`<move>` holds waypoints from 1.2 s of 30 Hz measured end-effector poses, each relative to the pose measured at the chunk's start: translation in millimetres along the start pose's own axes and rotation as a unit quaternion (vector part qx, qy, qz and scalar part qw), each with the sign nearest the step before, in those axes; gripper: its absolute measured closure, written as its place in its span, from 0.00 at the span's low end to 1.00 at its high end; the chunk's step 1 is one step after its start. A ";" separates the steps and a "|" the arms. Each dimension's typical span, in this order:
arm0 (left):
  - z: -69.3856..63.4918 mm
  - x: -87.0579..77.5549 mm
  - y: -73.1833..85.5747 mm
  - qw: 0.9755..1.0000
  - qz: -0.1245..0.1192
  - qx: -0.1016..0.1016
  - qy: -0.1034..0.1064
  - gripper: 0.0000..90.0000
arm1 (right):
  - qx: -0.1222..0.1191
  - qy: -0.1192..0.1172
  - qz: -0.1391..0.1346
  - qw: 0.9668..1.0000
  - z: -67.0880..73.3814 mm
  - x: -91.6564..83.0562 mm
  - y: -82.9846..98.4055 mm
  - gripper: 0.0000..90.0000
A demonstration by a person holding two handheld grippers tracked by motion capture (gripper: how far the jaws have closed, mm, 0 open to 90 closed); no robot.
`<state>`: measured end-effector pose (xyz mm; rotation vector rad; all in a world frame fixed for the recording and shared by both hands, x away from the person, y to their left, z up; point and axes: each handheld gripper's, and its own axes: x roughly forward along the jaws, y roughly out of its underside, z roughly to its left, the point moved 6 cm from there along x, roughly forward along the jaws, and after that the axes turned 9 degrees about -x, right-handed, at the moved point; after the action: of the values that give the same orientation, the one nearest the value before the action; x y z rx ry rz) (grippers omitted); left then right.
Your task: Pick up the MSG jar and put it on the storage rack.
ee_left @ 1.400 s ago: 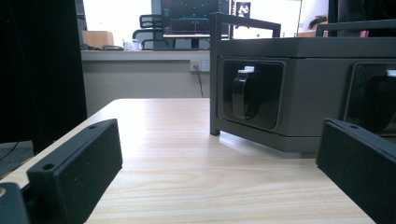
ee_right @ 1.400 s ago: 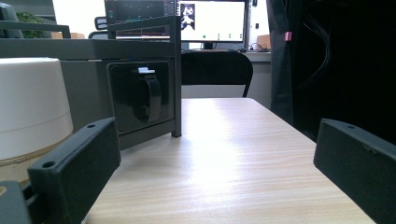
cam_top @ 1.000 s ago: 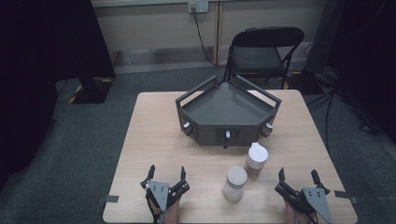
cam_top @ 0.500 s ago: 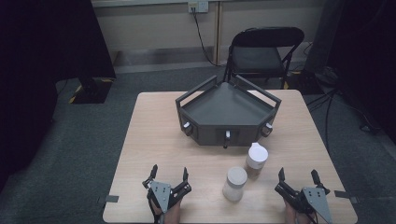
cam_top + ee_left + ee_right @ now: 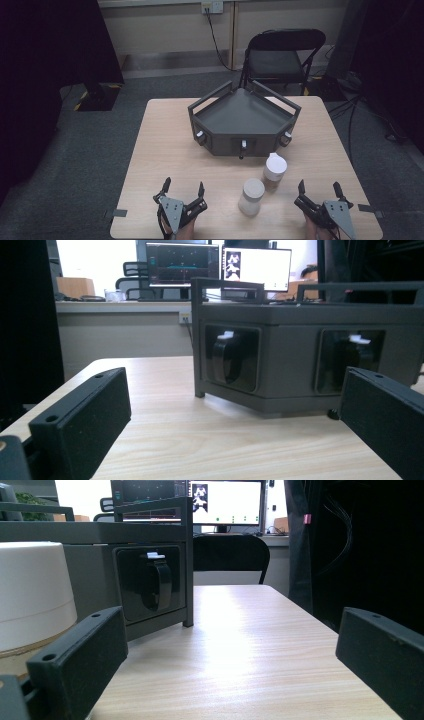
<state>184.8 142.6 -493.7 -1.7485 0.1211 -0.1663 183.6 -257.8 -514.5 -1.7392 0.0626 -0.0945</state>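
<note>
Resting at near edge: left gripper (image 5: 182, 190) and right gripper (image 5: 320, 192), both low over the tabletop (image 5: 160, 150), one toward each near corner.
Left jaws: spread wide, nothing between them; in the left gripper view bare wood runs between them up to the dark tray (image 5: 305, 360).
Right jaws: spread wide, holding nothing; in the right gripper view open wood runs ahead to the far edge.
Dark tray: grey angular box (image 5: 243, 119) with raised rails, centre-far on the tabletop, three knobs on its near faces.
Near jar: white-lidded jar (image 5: 251, 196) upright, between the two grippers, apart from both.
Far jar: second white-lidded jar (image 5: 274, 169) upright, just beyond and right of the near jar, just in front of the tray's right near face; the two jars sit close, contact cannot be told.
Open room: left half of the tabletop bare from near edge to far edge; right strip beside the tray bare too.
Beyond far edge: black folding chair (image 5: 280, 57) on the carpet floor.
Near corners: tape tabs at both tabletop corners.
</note>
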 end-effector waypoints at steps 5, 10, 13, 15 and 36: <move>0.3 -4.3 -8.5 1.000 -0.006 -0.012 0.020 0.00 | 0.000 0.000 0.000 1.000 0.0 0.0 0.0 0.00; -1.9 -6.3 -14.9 0.999 -0.013 -0.007 0.031 0.00 | 0.000 0.000 0.000 1.000 0.0 0.0 0.0 0.00; -3.6 -5.5 -18.2 0.999 -0.012 -0.004 0.035 0.00 | 0.000 0.001 0.000 1.000 0.2 -0.1 0.0 0.00; -4.1 -5.1 -19.0 0.999 -0.012 -0.005 0.036 0.00 | 0.000 0.000 0.000 1.000 0.0 -0.1 0.0 0.00; -18.7 -1.1 -37.0 0.993 -0.005 -0.021 0.112 0.00 | 0.000 -0.001 0.000 1.000 -0.1 -0.2 0.0 0.00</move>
<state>179.9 131.5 -454.1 -1.7681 0.2805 -0.3701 183.4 -257.9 -514.5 -1.7396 0.0614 -0.0938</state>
